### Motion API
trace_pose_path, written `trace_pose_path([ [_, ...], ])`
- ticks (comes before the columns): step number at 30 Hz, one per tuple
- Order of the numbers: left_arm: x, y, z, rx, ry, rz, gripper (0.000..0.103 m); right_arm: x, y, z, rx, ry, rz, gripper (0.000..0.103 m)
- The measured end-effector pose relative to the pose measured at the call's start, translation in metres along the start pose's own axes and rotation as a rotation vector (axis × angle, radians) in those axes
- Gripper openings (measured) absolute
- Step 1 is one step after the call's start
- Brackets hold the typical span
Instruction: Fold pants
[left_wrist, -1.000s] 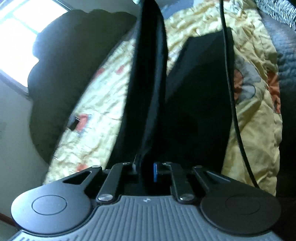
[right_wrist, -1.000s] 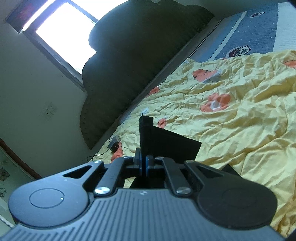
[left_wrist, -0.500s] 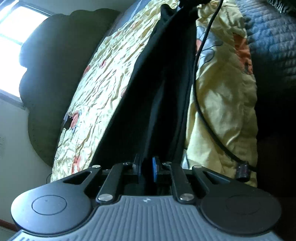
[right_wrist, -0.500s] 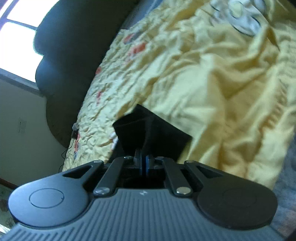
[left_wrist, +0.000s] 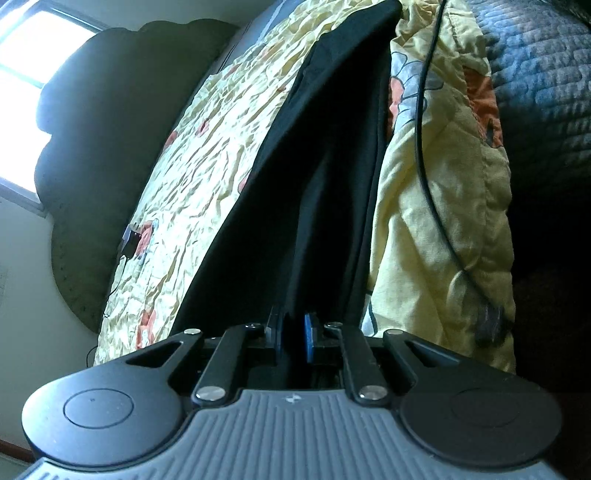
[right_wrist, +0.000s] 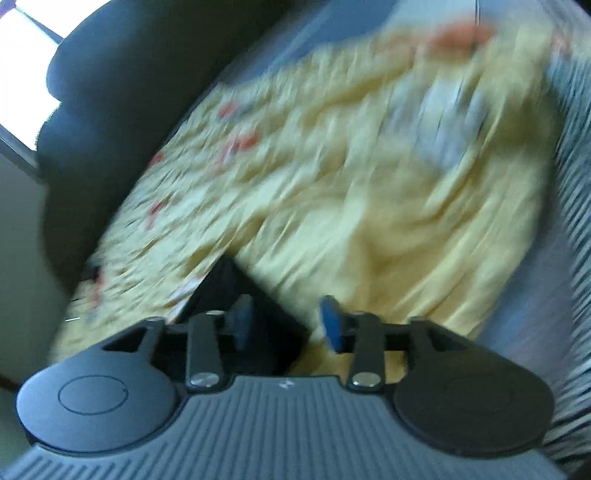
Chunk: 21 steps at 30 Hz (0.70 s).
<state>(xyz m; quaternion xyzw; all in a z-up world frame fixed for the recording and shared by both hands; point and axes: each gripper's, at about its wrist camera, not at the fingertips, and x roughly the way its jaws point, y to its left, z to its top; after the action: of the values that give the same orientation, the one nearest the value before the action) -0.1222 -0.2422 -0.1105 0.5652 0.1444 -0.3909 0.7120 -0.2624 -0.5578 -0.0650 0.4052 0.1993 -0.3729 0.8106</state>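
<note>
Clamping a fold of the black pants (left_wrist: 325, 192), the left gripper (left_wrist: 293, 338) has its blue pads pressed on the cloth, which stretches away taut over the yellow floral quilt (left_wrist: 207, 155). A black cable (left_wrist: 424, 147) lies beside it on the quilt. Right gripper (right_wrist: 286, 323): jaws have just been opening, pads now apart; a dark corner of the pants (right_wrist: 225, 284) sits by the left pad, contact unclear in the blur.

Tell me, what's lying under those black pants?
The black pants stretch over a yellow flowered quilt on the bed. The quilt directly beneath them is covered. The left claw grips their near end.
</note>
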Motion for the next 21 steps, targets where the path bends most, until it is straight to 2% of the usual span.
trace_pose_path([
  [2, 0.001, 0.000, 0.000, -0.009, 0.002, -0.002, 0.011, 0.004, 0.017, 0.014, -0.069, 0.010, 0.039, 0.047],
  [4, 0.000, 0.000, 0.001, -0.016, 0.003, -0.001, 0.011, 0.024, 0.041, 0.027, -0.206, 0.104, 0.090, 0.051],
  [7, 0.001, 0.001, 0.002, -0.027, 0.006, -0.004, 0.011, 0.059, 0.069, 0.033, -0.380, 0.204, 0.053, 0.051],
  [11, 0.001, 0.003, 0.001, -0.039, 0.005, -0.012, 0.011, 0.096, 0.080, 0.030, -0.441, 0.351, 0.119, 0.051],
  [12, 0.001, 0.004, 0.001, -0.045, 0.005, -0.017, 0.011, 0.100, 0.083, 0.028, -0.456, 0.362, 0.133, 0.044],
  [13, 0.002, 0.005, 0.001, -0.051, 0.005, -0.021, 0.011, 0.099, 0.087, 0.024, -0.500, 0.348, 0.129, 0.027],
  [15, 0.003, 0.006, 0.001, -0.063, 0.006, -0.022, 0.011, 0.101, 0.098, 0.015, -0.618, 0.341, 0.104, 0.005],
  [17, 0.004, 0.008, 0.001, -0.078, 0.007, -0.027, 0.011, 0.099, 0.106, 0.006, -0.696, 0.293, 0.066, 0.004],
  [19, 0.004, 0.010, 0.002, -0.084, 0.008, -0.029, 0.011, 0.089, 0.118, -0.006, -0.807, 0.210, 0.021, 0.003],
  [21, 0.004, 0.012, 0.002, -0.089, 0.011, -0.030, 0.011, 0.082, 0.128, -0.013, -0.866, 0.108, -0.014, 0.003],
])
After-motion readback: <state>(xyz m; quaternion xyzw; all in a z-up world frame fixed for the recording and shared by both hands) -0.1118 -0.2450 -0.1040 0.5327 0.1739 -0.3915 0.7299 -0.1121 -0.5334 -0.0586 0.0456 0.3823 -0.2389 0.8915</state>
